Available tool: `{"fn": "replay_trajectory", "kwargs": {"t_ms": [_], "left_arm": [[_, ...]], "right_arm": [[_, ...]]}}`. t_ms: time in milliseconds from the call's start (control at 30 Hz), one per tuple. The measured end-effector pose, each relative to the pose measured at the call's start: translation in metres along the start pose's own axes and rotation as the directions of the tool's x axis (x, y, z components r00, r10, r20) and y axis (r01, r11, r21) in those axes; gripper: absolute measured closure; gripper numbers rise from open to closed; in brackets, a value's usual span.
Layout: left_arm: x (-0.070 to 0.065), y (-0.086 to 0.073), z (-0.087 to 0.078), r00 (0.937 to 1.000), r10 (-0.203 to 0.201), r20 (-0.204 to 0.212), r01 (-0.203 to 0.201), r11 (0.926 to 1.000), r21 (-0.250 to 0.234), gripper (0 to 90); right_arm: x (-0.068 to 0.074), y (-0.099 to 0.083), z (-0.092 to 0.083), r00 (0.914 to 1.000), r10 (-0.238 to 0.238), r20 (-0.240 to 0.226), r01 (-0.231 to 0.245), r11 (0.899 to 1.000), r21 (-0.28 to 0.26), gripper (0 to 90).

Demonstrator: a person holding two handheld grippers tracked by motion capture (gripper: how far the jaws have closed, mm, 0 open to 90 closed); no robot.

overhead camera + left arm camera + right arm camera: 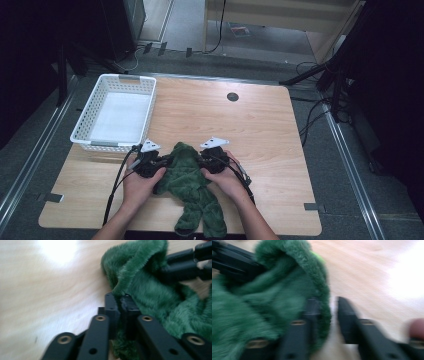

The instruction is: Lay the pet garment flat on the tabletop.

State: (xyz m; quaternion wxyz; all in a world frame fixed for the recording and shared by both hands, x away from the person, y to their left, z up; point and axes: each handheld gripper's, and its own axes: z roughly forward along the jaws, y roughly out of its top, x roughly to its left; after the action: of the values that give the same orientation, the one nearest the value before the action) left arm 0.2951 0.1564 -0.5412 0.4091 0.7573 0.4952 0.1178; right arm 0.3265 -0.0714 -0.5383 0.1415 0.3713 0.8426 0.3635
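A shaggy, deep-pile green plush cloth (192, 187) lies on the pale wood-grain counter (260, 130) with its smooth satin sheen, beside matt black plastic tools and a white perforated plastic basket (82, 125) at upper left.

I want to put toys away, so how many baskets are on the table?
1. The white plastic lattice basket sits at the wooden table's far left corner, beyond the fuzzy green cloth.

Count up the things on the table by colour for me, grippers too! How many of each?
Green: 1, the fuzzy cloth
White: 1, the basket
Black: 2, the left gripper and the right gripper
Total: 4
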Motion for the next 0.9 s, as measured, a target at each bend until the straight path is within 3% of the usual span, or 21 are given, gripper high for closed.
{"fn": "replay_trajectory", "kwargs": {"t_ms": [33,67,133,233,300,333,367,400,433,467,500,533,567,600,633,667,733,800,833,867,900], "left_arm": [[0.000,0.004,0.001,1.0000,0.007,-0.001,-0.007,1.0000,-0.007,88.2],[0.001,0.008,0.001,0.9999,0.007,-0.015,-0.008,0.9998,-0.020,89.3],[0.004,0.020,0.003,0.9994,0.020,-0.029,-0.021,0.9994,-0.028,89.8],[0.001,0.027,0.012,0.9984,0.041,-0.039,-0.041,0.9990,-0.014,89.9],[-0.002,0.030,0.023,0.9944,0.047,-0.094,-0.048,0.9988,-0.004,89.5],[0.000,0.031,0.030,0.9956,0.023,-0.090,-0.023,0.9997,0.004,87.2],[0.002,0.032,0.034,0.9985,-0.006,-0.054,0.007,1.0000,0.007,69.9],[0.003,0.032,0.036,0.9991,-0.032,-0.027,0.032,0.9995,-0.006,69.9],[0.002,0.032,0.034,0.9995,-0.030,-0.004,0.030,0.9993,-0.023,59.2],[0.001,0.032,0.029,0.9997,-0.024,0.009,0.024,0.9988,-0.043,52.9],[-0.001,0.031,0.024,0.9994,-0.021,0.028,0.023,0.9979,-0.061,47.7],[-0.001,0.029,0.017,0.9988,-0.009,0.048,0.012,0.9970,-0.076,47.7],[-0.002,0.027,0.011,0.9986,-0.002,0.054,0.006,0.9964,-0.085,46.2],[-0.002,0.020,-0.001,0.9985,-0.012,0.054,0.017,0.9956,-0.092,46.4],[-0.002,0.020,-0.001,0.9985,-0.012,0.054,0.017,0.9956,-0.092,46.0],[-0.002,0.016,-0.005,0.9979,-0.027,0.060,0.031,0.9962,-0.081,46.0],[-0.002,0.005,-0.011,0.9942,-0.074,0.079,0.078,0.9955,-0.055,45.0],[-0.004,-0.005,-0.012,0.9891,-0.100,0.108,0.101,0.9948,-0.007,41.0],[-0.005,-0.008,-0.011,0.9870,-0.112,0.115,0.112,0.9937,0.011,35.0],[-0.006,-0.012,-0.011,0.9849,-0.118,0.127,0.116,0.9930,0.024,35.0],[-0.006,-0.015,-0.011,0.9842,-0.122,0.128,0.119,0.9925,0.029,35.5]], "right_arm": [[-0.003,-0.001,-0.003,0.9997,0.013,0.022,-0.013,1.000,-0.015,88.7],[-0.014,-0.002,-0.015,0.9974,0.069,0.021,-0.067,0.994,-0.085,90.0],[-0.027,-0.005,-0.030,0.9927,0.102,0.065,-0.091,0.984,-0.151,90.0],[-0.040,-0.008,-0.042,0.9904,0.122,0.065,-0.107,0.975,-0.196,90.0],[-0.046,-0.012,-0.044,0.9777,0.097,0.186,-0.065,0.983,-0.169,90.0],[-0.051,-0.016,-0.043,0.9709,0.108,0.214,-0.076,0.986,-0.151,90.0],[-0.065,-0.024,-0.044,0.9722,0.204,0.116,-0.184,0.970,-0.159,79.1],[-0.065,-0.024,-0.044,0.9722,0.204,0.116,-0.184,0.970,-0.159,79.1],[-0.068,-0.026,-0.048,0.9692,0.227,0.095,-0.209,0.963,-0.169,76.3],[-0.068,-0.029,-0.054,0.9703,0.228,0.080,-0.210,0.959,-0.189,74.4],[-0.065,-0.031,-0.068,0.9742,0.226,0.003,-0.219,0.948,-0.231,68.0],[-0.065,-0.031,-0.068,0.9742,0.226,0.003,-0.219,0.948,-0.231,68.0],[-0.056,-0.033,-0.078,0.9780,0.191,-0.083,-0.206,0.948,-0.241,61.6],[-0.050,-0.034,-0.081,0.9773,0.176,-0.119,-0.200,0.952,-0.234,58.0],[-0.044,-0.035,-0.082,0.9744,0.168,-0.150,-0.198,0.955,-0.220,54.3],[-0.044,-0.035,-0.082,0.9744,0.168,-0.150,-0.198,0.955,-0.220,54.3],[-0.032,-0.036,-0.079,0.9574,0.191,-0.217,-0.228,0.960,-0.165,48.3],[-0.019,-0.037,-0.074,0.9499,0.211,-0.231,-0.240,0.965,-0.103,48.2],[-0.009,-0.038,-0.068,0.9540,0.224,-0.199,-0.238,0.970,-0.044,52.0],[-0.009,-0.038,-0.068,0.9540,0.224,-0.199,-0.238,0.970,-0.044,52.0],[-0.006,-0.040,-0.066,0.9585,0.226,-0.174,-0.233,0.972,-0.023,59.9]]}}
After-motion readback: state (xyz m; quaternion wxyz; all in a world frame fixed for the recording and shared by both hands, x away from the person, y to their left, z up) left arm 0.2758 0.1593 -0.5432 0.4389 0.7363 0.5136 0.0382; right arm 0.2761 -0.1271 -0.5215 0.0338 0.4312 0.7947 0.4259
